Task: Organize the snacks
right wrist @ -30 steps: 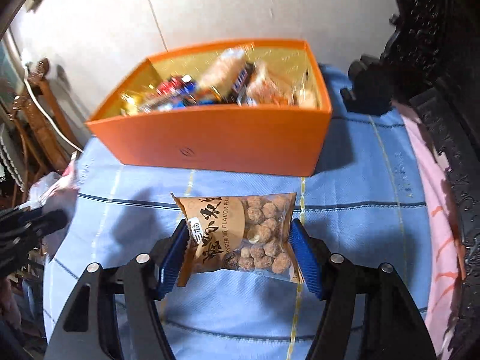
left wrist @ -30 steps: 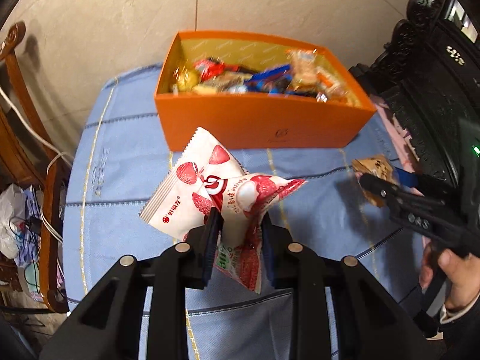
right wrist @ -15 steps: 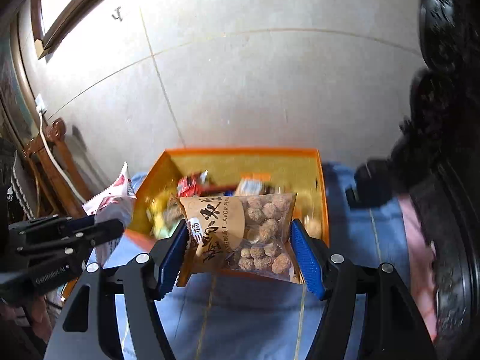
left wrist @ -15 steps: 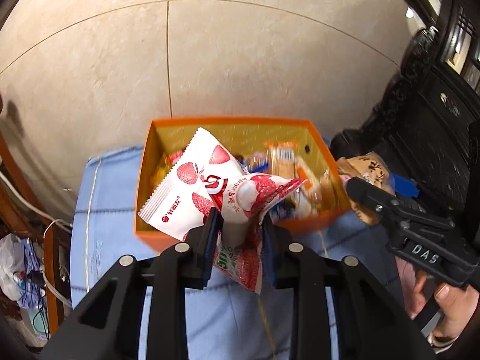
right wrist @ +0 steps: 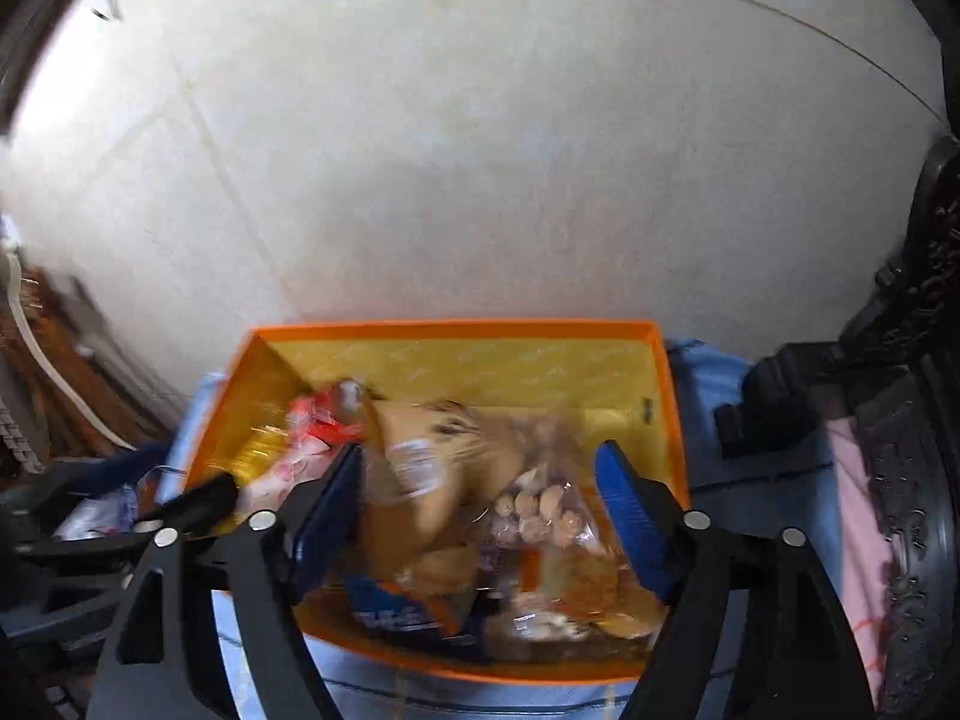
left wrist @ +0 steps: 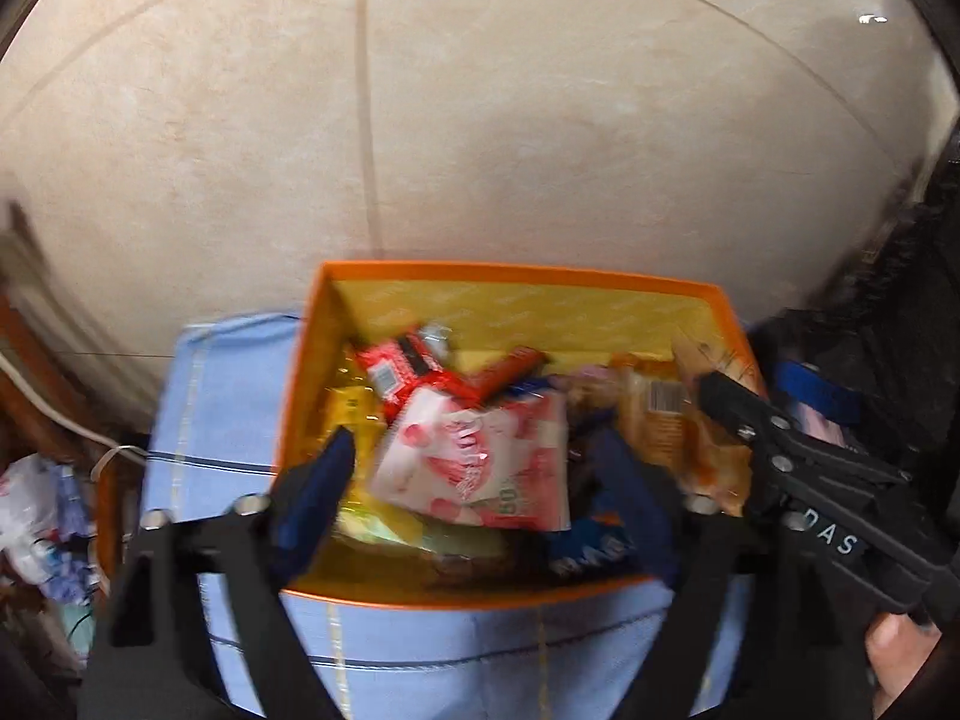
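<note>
Left wrist view: white letters "DAS" on the black body of the right tongs (left wrist: 837, 539), near the person's hand. Red-and-white strawberry packet (left wrist: 480, 462) in the orange box (left wrist: 516, 269): numerals "60" near its lower edge, remaining print blurred. Barcode on an orange wrapper (left wrist: 663, 401), digits unreadable. Right wrist view: all packet print smeared, nothing legible

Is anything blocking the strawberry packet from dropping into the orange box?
Nothing visible does. The strawberry packet is already over the orange box, lying on the other snacks, free of the opening left tool.
</note>
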Demonstrator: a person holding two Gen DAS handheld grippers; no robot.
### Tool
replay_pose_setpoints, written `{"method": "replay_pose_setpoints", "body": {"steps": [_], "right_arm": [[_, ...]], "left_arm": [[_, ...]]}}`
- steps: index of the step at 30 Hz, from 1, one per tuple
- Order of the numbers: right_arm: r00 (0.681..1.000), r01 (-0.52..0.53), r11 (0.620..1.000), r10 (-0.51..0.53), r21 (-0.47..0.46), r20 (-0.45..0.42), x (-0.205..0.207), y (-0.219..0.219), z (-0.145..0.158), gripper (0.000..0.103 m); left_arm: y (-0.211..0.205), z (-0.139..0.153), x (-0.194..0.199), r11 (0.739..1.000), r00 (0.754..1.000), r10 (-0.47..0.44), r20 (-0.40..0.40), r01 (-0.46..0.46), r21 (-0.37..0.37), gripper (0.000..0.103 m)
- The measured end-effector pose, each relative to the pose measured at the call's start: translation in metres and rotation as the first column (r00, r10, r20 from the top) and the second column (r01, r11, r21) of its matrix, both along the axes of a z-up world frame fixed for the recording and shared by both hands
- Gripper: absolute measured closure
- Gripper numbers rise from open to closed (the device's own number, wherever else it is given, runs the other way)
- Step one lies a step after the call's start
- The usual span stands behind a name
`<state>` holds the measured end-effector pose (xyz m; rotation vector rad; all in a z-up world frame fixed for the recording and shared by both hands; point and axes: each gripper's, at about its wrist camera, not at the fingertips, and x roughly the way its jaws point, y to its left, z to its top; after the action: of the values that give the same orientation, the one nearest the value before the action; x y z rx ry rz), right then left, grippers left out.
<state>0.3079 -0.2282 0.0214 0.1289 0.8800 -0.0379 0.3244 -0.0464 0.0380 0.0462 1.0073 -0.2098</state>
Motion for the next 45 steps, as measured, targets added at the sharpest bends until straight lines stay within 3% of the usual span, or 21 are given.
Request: {"method": "replay_pose_setpoints", "body": {"steps": [5,12,19,23,26,32,45], "right_arm": [[0.999,0.003,0.999,-0.001,-0.052,0.039,-0.026,0.003,0.008,0.018],[0.999,0.011,1.000,-0.011,-0.008,0.050,-0.085,-0.001,0.017,0.016],[0.998,-0.003,1.000,0.004,-0.024,0.057,-0.165,0.012,0.023,0.011],[0.999,0.021,0.999,-0.020,-0.026,0.038,-0.198,0.020,0.019,0.009],[0.999,0.027,0.997,-0.026,-0.066,0.022,-0.212,0.029,0.016,0.009],[0.999,0.019,0.997,-0.017,-0.078,0.029,-0.228,0.036,0.022,0.008],[0.999,0.014,0.996,-0.011,-0.087,0.039,-0.236,0.038,0.028,0.008]], "left_arm": [[0.002,0.006,-0.017,1.000,1.000,-0.009,0.028,0.009,0.027,0.015],[0.005,0.020,-0.061,0.997,0.998,-0.024,0.052,0.020,0.080,0.009],[0.015,0.035,-0.129,0.991,0.997,-0.041,0.066,0.032,0.129,0.006],[0.022,0.028,-0.171,0.987,0.998,-0.042,0.056,0.033,0.155,0.004],[0.028,0.020,-0.193,0.979,0.999,-0.019,0.049,0.009,0.202,0.004],[0.038,0.008,-0.216,0.982,1.000,0.013,0.005,-0.013,0.188,0.004],[0.037,0.020,-0.219,0.981,0.999,0.021,0.027,-0.026,0.193,0.004]]}}
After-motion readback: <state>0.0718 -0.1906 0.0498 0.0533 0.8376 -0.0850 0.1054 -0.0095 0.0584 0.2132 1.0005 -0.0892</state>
